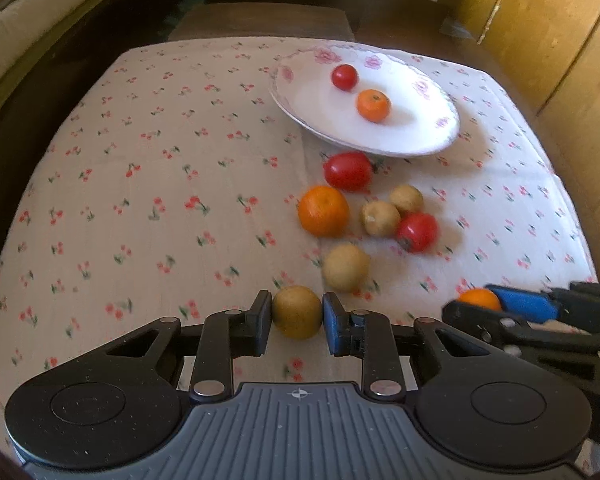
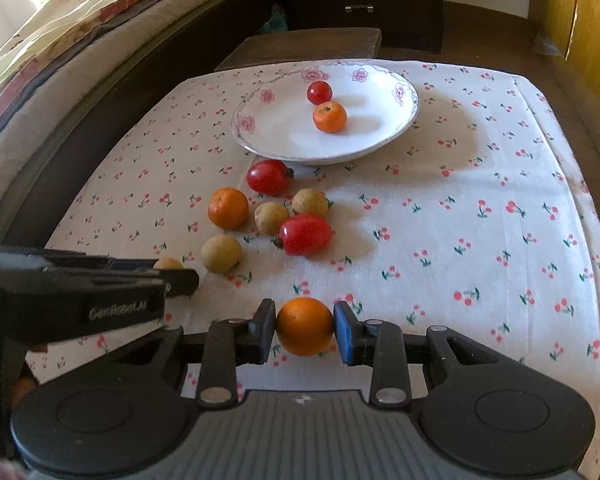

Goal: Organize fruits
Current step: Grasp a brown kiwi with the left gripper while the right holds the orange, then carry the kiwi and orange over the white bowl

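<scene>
While left tool (image 1: pixel 297 317) grips brown fruit (image 1: pixel 297 317) between its pads just above cherry-print worktop (image 1: pixel 140 200), left wrist view shows white floral plate (image 1: pixel 432 136) at far side carrying small tomato (image 1: pixel 344 77) and small orange (image 1: pixel 373 105); loose tomatoes, orange, brown fruits clustered between plate and tool. Right wrist view: right tool (image 2: pixel 305 331) clamps orange (image 2: pixel 305 331) low over worktop; left tool at left edge, brown fruit barely visible in its grip.
</scene>
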